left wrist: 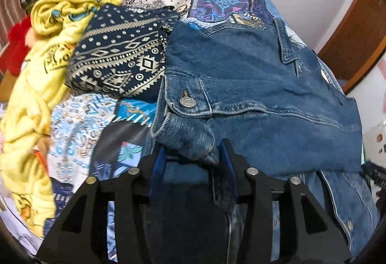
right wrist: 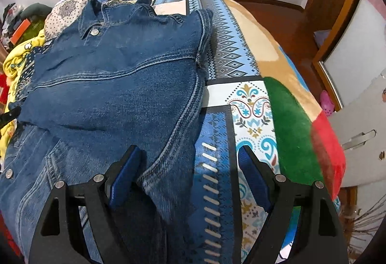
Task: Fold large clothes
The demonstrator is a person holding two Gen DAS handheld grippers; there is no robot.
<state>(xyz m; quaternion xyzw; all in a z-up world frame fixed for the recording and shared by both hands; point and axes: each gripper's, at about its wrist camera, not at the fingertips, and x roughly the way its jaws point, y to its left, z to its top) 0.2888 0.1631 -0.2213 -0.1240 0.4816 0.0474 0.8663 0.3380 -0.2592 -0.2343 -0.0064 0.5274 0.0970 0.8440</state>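
Observation:
A blue denim jacket [left wrist: 253, 99] lies on the patterned bedspread [left wrist: 79, 128], partly folded over itself. It also shows in the right wrist view [right wrist: 115, 95], collar at the far end. My left gripper [left wrist: 193, 150] has its fingers set apart with a bunched denim cuff between them; I cannot tell if they press it. My right gripper [right wrist: 190, 155] is open wide. Its left finger [right wrist: 125, 167] rests on the jacket's near edge, its right finger [right wrist: 253, 174] over the bedspread [right wrist: 248, 107].
A navy patterned garment [left wrist: 120, 61] and a yellow printed garment [left wrist: 38, 75] lie piled left of the jacket. A red item [left wrist: 17, 46] lies beyond them. A green and red blanket [right wrist: 292, 124] runs along the bed's right edge. A wooden floor [right wrist: 289, 22] and white cabinet [right wrist: 357, 104] are at the right.

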